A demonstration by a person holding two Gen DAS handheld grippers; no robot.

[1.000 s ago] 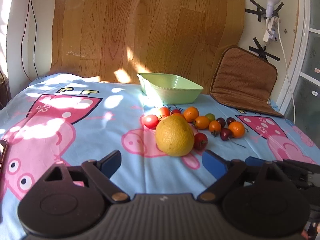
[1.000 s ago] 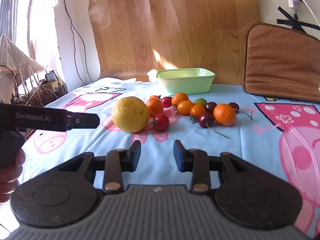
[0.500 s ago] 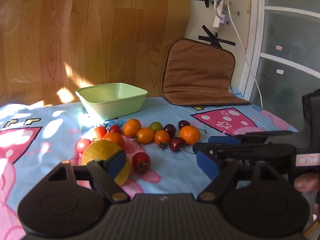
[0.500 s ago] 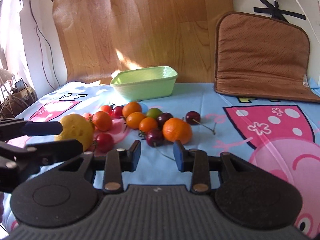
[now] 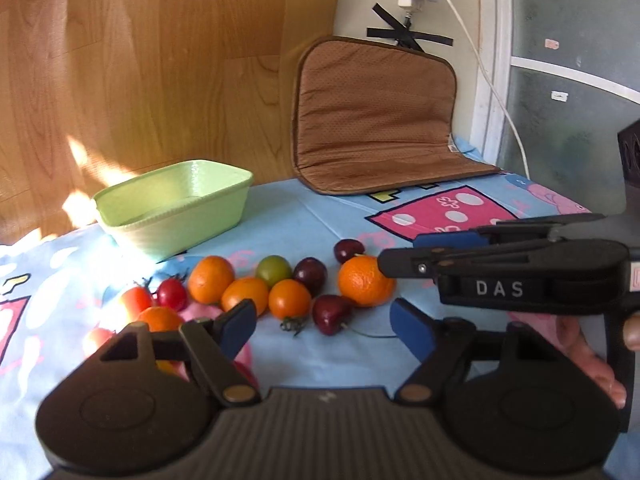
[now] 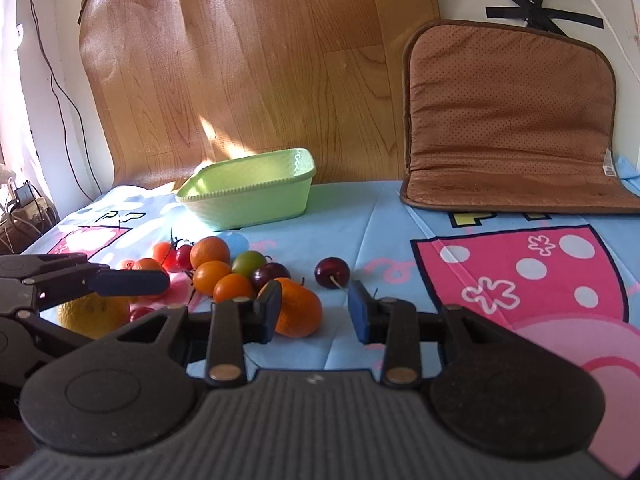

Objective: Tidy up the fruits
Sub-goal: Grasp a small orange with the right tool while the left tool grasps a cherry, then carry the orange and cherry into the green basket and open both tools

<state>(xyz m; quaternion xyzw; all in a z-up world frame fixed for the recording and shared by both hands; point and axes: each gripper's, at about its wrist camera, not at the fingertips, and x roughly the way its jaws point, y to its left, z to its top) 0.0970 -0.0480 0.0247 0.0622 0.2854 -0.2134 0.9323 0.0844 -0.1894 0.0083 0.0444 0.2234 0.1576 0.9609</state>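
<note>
A row of small fruit lies on the blue cartoon cloth: orange and red tomatoes, a green tomato [image 5: 274, 270], dark cherries and a mandarin [image 5: 366, 286]. My left gripper [image 5: 324, 330] is closing. Its pads stand apart, touching nothing, with a red cherry [image 5: 330, 314] just beyond the gap. My right gripper [image 6: 316, 312] is open with a narrow gap and nothing pressed. The mandarin [image 6: 300, 312] sits just past its left finger. In the left wrist view, the right gripper [image 5: 400, 252] reaches in from the right, its tips at the mandarin's edge. A large yellow citrus [image 6: 92, 316] lies under the left gripper's pad [image 6: 132, 282].
An empty green basket [image 5: 172, 208] [image 6: 248, 196] stands behind the fruit, near a wood-pattern sheet on the wall. A brown cushion [image 6: 508, 120] leans at the back right. A lone cherry with a stem [image 6: 332, 272] lies right of the pile. A hand [image 5: 580, 348] holds the right gripper's handle.
Both views have swung right along the fruit row. The left jaws have narrowed, and the yellow citrus slid out of their gap to the left. The right gripper has come up to the mandarin.
</note>
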